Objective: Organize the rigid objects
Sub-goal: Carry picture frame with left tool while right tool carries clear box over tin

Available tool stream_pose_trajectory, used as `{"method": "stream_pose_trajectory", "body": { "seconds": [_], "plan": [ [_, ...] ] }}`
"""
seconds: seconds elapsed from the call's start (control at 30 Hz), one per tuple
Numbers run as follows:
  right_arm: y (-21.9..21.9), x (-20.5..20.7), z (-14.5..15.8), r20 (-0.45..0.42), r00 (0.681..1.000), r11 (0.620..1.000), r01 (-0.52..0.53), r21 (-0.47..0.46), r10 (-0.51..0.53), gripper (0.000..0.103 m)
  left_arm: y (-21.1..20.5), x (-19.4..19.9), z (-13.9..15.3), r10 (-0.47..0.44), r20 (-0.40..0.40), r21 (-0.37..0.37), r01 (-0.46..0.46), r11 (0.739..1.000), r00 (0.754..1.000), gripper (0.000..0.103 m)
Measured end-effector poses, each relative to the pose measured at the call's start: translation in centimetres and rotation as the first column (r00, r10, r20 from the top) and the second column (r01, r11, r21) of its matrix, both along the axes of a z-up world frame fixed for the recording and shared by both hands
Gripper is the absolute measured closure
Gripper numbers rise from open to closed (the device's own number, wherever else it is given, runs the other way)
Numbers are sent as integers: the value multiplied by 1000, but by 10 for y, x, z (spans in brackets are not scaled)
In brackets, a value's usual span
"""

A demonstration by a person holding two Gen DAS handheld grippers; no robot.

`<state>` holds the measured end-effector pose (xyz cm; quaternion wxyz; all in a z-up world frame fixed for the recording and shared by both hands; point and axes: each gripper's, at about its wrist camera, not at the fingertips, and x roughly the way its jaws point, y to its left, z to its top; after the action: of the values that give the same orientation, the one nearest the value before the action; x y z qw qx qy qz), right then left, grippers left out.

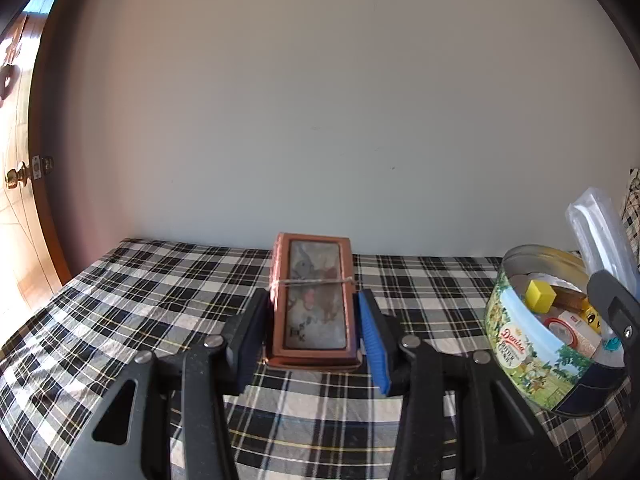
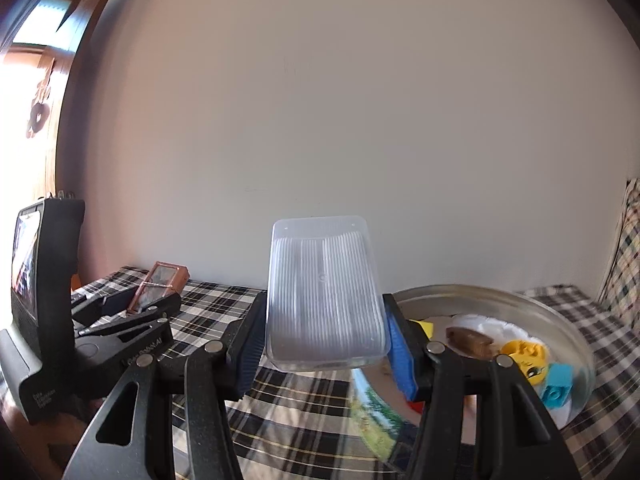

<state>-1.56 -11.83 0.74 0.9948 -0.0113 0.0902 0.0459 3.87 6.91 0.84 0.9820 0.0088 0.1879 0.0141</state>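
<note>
**Two boxes held aloft, the cookie tin to the right of both**

A round cookie tin [image 1: 532, 344] stands open on a checked cloth [image 1: 160, 280]. Inside it lie small hard things: a yellow block [image 1: 540, 292], a yellow toy head [image 2: 528, 356], a blue brick [image 2: 558, 388] and some pieces too jumbled to name.

The right gripper [image 2: 324, 328] is clamped on a clear plastic box [image 2: 324, 296], its black pad against the left side and its blue pad against the right. The box's long axis runs forward, away from the camera, and its far end tilts up. It appears lifted clear of the cloth. The tin sits just to the right of this gripper and a little lower, partly behind the blue finger. This hand is the nearer one to the tin.

The left gripper [image 1: 312, 320] is clenched on a brown rectangular box [image 1: 312, 300] with a worn picture on its lid and a string tied across the middle. Its long axis also points forward. From this gripper the tin lies well off to the right, beyond the other gripper.

My judgement: the coming move turns on that rightward offset. The clear box has the shorter path to the tin, though it looks long against the tin's crowded opening, so laying it flat inside may be awkward.
</note>
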Motion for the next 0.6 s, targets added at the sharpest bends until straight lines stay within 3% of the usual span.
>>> {"method": "stream_pose_trajectory", "body": {
  "seconds": [0.27, 0.6],
  "plan": [
    [-10, -4, 1, 7, 1000, 1000, 13, 0, -13, 46, -25, -2, 0, -17, 13, 31, 16, 999, 1000, 59],
    [-10, -4, 0, 15, 1000, 1000, 12, -22, -12, 46, -47, -3, -1, -33, -9, -39, 33, 999, 999, 59]
  ]
}}
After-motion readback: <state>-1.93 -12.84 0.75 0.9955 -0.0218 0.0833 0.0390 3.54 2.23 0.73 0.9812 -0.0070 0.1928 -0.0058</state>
